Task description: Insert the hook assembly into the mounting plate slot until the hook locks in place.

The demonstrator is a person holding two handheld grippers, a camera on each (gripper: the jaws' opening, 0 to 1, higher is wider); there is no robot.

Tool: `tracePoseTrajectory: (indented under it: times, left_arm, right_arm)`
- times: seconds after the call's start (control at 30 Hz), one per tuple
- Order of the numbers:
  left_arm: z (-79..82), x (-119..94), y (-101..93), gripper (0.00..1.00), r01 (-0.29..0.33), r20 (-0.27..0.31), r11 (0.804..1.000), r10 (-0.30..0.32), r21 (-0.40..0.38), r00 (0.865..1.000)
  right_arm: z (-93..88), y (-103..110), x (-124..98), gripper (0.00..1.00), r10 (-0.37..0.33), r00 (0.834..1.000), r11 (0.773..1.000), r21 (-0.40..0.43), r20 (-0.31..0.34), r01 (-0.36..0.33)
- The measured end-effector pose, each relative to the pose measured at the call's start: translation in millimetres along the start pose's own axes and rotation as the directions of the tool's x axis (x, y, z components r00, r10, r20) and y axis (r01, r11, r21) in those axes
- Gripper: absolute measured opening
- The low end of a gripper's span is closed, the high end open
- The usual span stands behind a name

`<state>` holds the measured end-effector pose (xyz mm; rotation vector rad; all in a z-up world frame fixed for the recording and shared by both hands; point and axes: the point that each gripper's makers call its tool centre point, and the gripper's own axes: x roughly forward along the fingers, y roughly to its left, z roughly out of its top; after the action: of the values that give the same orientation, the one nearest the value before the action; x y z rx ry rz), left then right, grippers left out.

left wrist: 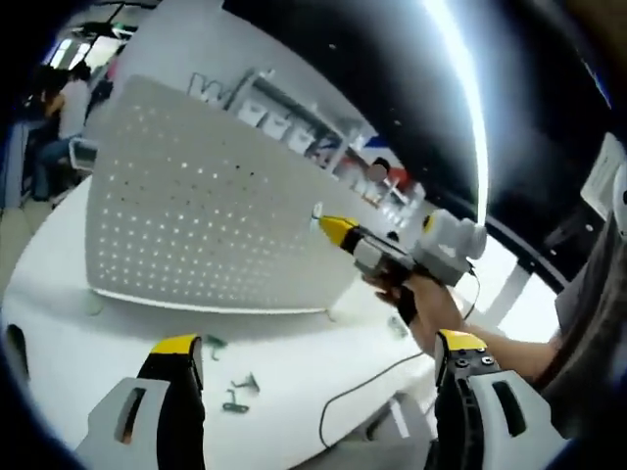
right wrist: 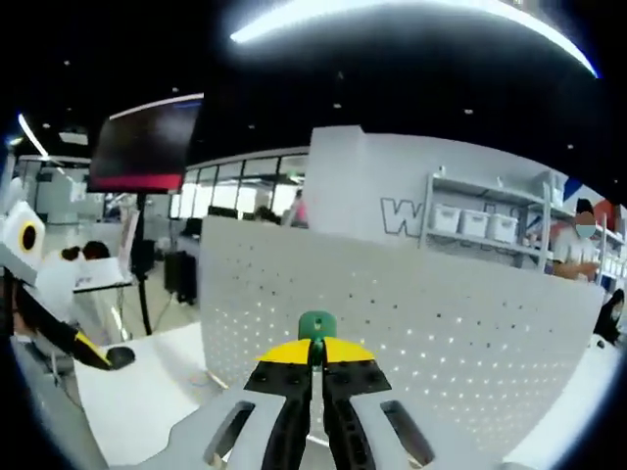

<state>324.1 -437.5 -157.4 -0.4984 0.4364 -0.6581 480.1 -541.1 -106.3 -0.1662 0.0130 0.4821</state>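
I am working the insertion step: my right gripper (right wrist: 313, 364) is pinching the green hook (right wrist: 316, 325) between its jaws, which are pressed together on it, and it is pointing at the white perforated mounting plate (right wrist: 411, 323) standing upright on the white surface (left wrist: 88, 343). In the left gripper view I am seeing that same right gripper (left wrist: 328, 226) with its tip just at the plate's (left wrist: 196, 215) face, near the right edge; whether the hook is already entering a hole I cannot tell. My left gripper (left wrist: 318, 357) is hanging back with its jaws spread wide and holding nothing. Two spare green hooks (left wrist: 235, 392) are lying on the surface between those jaws. Next, I judge, I am needing a straight, steady push until it locks.
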Motion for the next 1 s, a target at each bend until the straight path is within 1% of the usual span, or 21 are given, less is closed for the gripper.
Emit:
tracePoseTrajectory:
  times: [0.07, 0.13, 0.2, 0.23, 0.27, 0.37, 0.53, 0.7, 0.83, 1.0]
  left_arm:
    - [0.5, -1, 3.6, 1.0, -0.013, -0.001, 1.0, 0.013, 0.011, 1.0]
    - [0.2, -1, 7.4, 1.0, -0.017, -0.003, 1.0, 0.017, 0.006, 1.0]
    - [0.3, -2, 9.4, 1.0, -0.022, 0.002, 1.0, 0.022, 0.0, 1.0]
    - [0.2, -2, 9.6, 1.0, -0.025, 0.002, 1.0, 0.025, -0.001, 1.0]
    - [0.1, -2, 10.2, 1.0, -0.028, 0.002, 1.0, 0.028, 0.001, 1.0]
    - [-2.5, -2, 10.9, 1.0, -0.034, -0.013, 0.999, 0.034, 0.012, 0.999]
    - [-3.4, -3, 12.2, 1.0, -0.038, -0.021, 0.999, 0.039, 0.025, 0.999]
    - [-2.8, -3, 16.0, 1.0, -0.045, -0.023, 0.999, 0.046, 0.025, 0.999]
    - [-2.0, -3, 19.1, 1.0, -0.049, -0.023, 0.999, 0.05, 0.023, 0.998]
    - [-1.4, -3, 21.5, 1.0, -0.053, -0.025, 0.998, 0.054, 0.022, 0.998]
  right_arm:
    - [3.5, -6, 4, 0.0, -0.02, 1.0, 1.0, 0.013, 0.014, 0.02]
    - [5.4, -11, 7, 0.0, -0.035, 0.999, 0.999, 0.012, 0.019, 0.035]
    - [9.1, -16, 10, 0.0, -0.05, 0.998, 0.999, 0.014, 0.037, 0.05]
    - [13.0, -23, 10, 0.0, -0.087, 0.995, 0.996, -0.005, 0.057, 0.088]
    - [14.7, -26, 11, 0.0, -0.094, 0.993, 0.995, -0.019, 0.067, 0.096]
    - [19.0, -33, 15, 0.0, -0.121, 0.989, 0.992, -0.017, 0.086, 0.123]
    - [23.3, -44, 24, 0.0, -0.147, 0.984, 0.988, -0.025, 0.097, 0.15]
    - [27.5, -57, 27, 0.0, -0.179, 0.977, 0.983, -0.02, 0.113, 0.182]
    - [25.4, -67, 32, 0.0, -0.204, 0.973, 0.978, -0.022, 0.111, 0.207]
    - [24.1, -76, 36, 0.0, -0.236, 0.965, 0.971, 0.001, 0.116, 0.237]
